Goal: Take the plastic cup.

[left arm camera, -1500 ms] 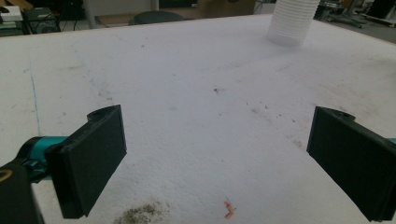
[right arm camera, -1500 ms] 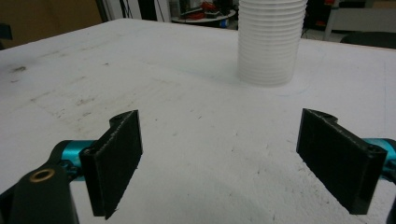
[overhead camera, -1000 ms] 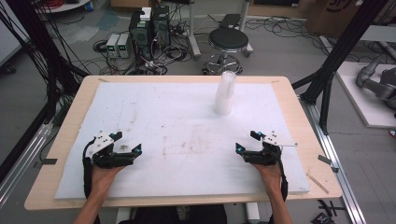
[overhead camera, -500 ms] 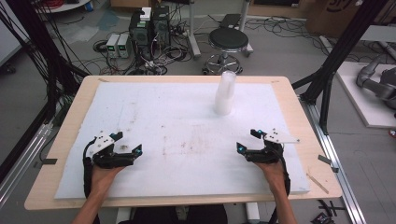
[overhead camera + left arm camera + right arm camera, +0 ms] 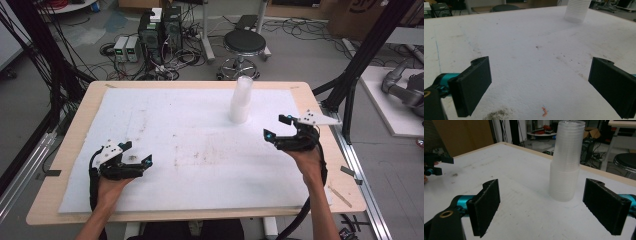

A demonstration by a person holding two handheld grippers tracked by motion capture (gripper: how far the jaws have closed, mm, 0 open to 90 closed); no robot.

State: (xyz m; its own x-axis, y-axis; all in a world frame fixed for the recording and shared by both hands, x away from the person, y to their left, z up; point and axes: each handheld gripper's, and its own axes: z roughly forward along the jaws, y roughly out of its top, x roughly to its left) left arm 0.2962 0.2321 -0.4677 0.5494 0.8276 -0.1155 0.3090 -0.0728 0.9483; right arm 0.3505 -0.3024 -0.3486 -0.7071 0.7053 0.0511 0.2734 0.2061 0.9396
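standing here, i'd say nothing is done yet: the stack of clear cups (image 5: 240,100) sits untouched at the far middle of the bench (image 5: 165,90), the right claw (image 5: 279,128) near it, the left claw (image 5: 136,153) well apart, both gaping empty.

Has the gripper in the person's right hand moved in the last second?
Yes. The right gripper has moved forward and slightly leftward across the table, toward the stack of clear cups, which stayed put.
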